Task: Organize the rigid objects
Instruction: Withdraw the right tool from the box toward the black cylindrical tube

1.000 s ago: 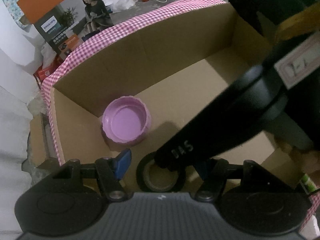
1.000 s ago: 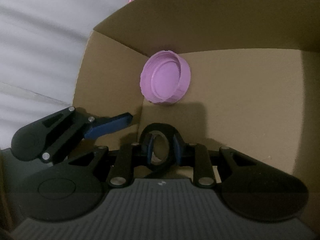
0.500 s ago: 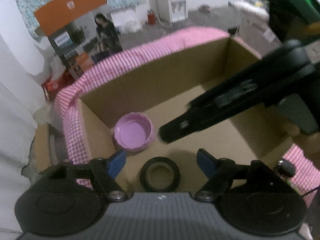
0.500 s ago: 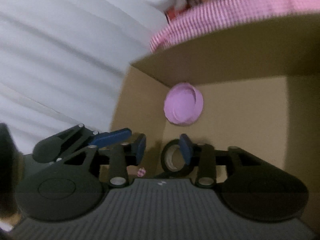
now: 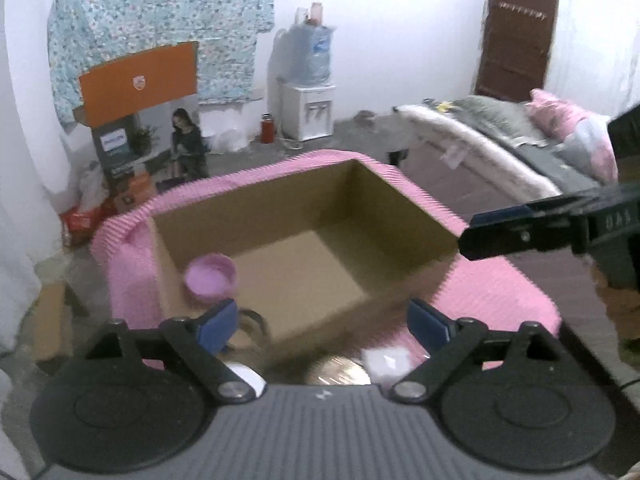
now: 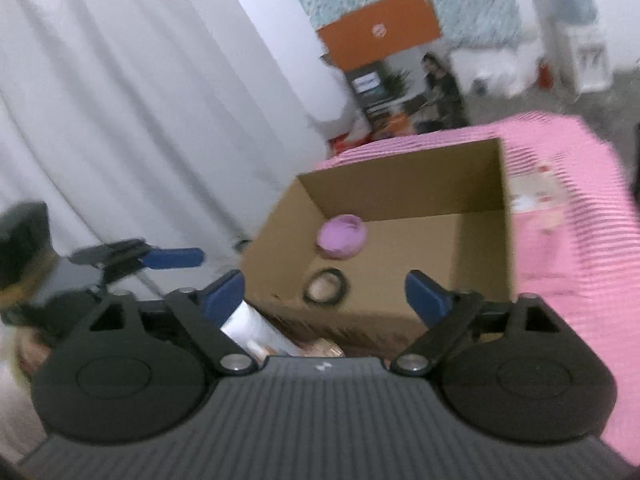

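Observation:
An open cardboard box stands on a pink checked cloth. Inside it, by the left wall, lies a purple lid. A black tape roll lies flat on the floor just in front of it. In the left wrist view the roll is half hidden behind my fingertip. My left gripper hangs above the box's near edge, jaws opening, nothing between them. My right gripper is also raised outside the box, jaws opening and empty.
Near the box's front edge lie a gold round thing, a white packet and a white object. A white curtain hangs at the left. A bed, a water dispenser and stacked boxes stand behind.
The right gripper let go of the tape roll, which now lies on the box floor. Both grippers opened wide and drew back and up out of the box.

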A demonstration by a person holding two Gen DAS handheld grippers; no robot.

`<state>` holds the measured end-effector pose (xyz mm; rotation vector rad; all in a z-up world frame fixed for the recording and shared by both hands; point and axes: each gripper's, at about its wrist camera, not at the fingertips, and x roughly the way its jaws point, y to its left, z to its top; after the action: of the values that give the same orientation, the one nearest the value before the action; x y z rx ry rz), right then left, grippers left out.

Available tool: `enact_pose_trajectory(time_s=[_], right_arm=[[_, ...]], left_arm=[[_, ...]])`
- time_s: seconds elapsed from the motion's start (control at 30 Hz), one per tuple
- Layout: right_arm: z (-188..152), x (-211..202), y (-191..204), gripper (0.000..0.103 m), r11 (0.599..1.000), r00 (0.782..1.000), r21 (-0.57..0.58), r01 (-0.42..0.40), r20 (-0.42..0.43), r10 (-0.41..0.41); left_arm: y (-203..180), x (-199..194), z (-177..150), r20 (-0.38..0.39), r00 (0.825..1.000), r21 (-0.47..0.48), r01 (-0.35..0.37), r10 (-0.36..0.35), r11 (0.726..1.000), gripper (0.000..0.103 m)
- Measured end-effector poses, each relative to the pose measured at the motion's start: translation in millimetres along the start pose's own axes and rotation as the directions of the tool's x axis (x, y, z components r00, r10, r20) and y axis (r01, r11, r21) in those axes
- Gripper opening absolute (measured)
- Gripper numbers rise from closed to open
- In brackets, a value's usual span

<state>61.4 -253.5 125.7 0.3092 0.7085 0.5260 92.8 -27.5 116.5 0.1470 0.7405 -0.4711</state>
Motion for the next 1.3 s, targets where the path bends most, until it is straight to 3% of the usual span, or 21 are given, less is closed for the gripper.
enact_pose_trajectory(time_s=[0.07,0.2,0.3,0.43,0.5,0.6,0.67,0.77,0.93,1.07,1.3], right_arm=[[-20.9,-15.6,5.7,0.102,0.997,0.997,-0.036,0.07,0.019,-0.07],[-63.2,-29.2,14.8,0.102,0.969,0.973,-0.092,0.231,0.009,-0.231],[-86.9,-29.0,21.7,0.102,0.931,0.942,-0.152,0.333,0.014,-0.335],[-109.3,-31.7,29.7,0.102,0.834,0.866,-0.241,0.497,0.081,-0.493],[-113.3,-26.2,26.7,0.102,0.811,0.851,-0.264,0.522,0.092,-0.517],[-119.5,-30.3,16.3,0.102,0.837,0.867,-0.231,0.496,0.085,-0.49],[-125.5,-37.3,7.5,0.102,0.883,0.901,-0.179,0.433,0.07,-0.428],[-134.2,-47.3,-8.0,0.102,0.929,0.932,-0.081,0.36,0.064,-0.356],[-144.3,-47.8,-31.0,0.102,0.951,0.95,0.034,0.306,0.054,-0.307],[-147.2,-39.4,-47.4,0.099,0.949,0.951,0.085,0.305,0.026,-0.308],[-143.3,-21.6,-69.2,0.064,0.953,0.963,0.138,0.27,-0.041,-0.267]], left_arm=[[-12.6,-0.9,-14.2,-0.003,0.999,-0.016,0.038,-0.038,0.999,0.092],[-33.3,11.9,-44.6,-0.023,0.993,-0.049,0.113,-0.114,0.992,0.092],[-43.4,23.4,-63.6,-0.04,0.991,-0.043,0.128,-0.13,0.991,0.092],[-61.5,37.0,-82.4,-0.068,0.986,-0.038,0.147,-0.15,0.988,0.092],[-66.0,43.2,-88.9,-0.08,0.985,-0.043,0.149,-0.152,0.988,0.092],[-74.0,51.2,-92.8,-0.088,0.984,-0.037,0.154,-0.157,0.987,0.092],[-80.8,57.1,-94.9,-0.099,0.98,-0.022,0.168,-0.17,0.985,0.092],[-93.5,66.3,-97.1,-0.118,0.977,0.011,0.182,-0.179,0.983,0.092],[-109.4,81.1,-94.5,-0.133,0.976,0.065,0.182,-0.172,0.981,0.092],[-117.5,94.6,-88.8,-0.143,0.975,0.093,0.182,-0.168,0.979,0.083],[-121.7,121.4,-80.0,-0.185,0.968,0.081,0.185,-0.168,0.979,0.06]])
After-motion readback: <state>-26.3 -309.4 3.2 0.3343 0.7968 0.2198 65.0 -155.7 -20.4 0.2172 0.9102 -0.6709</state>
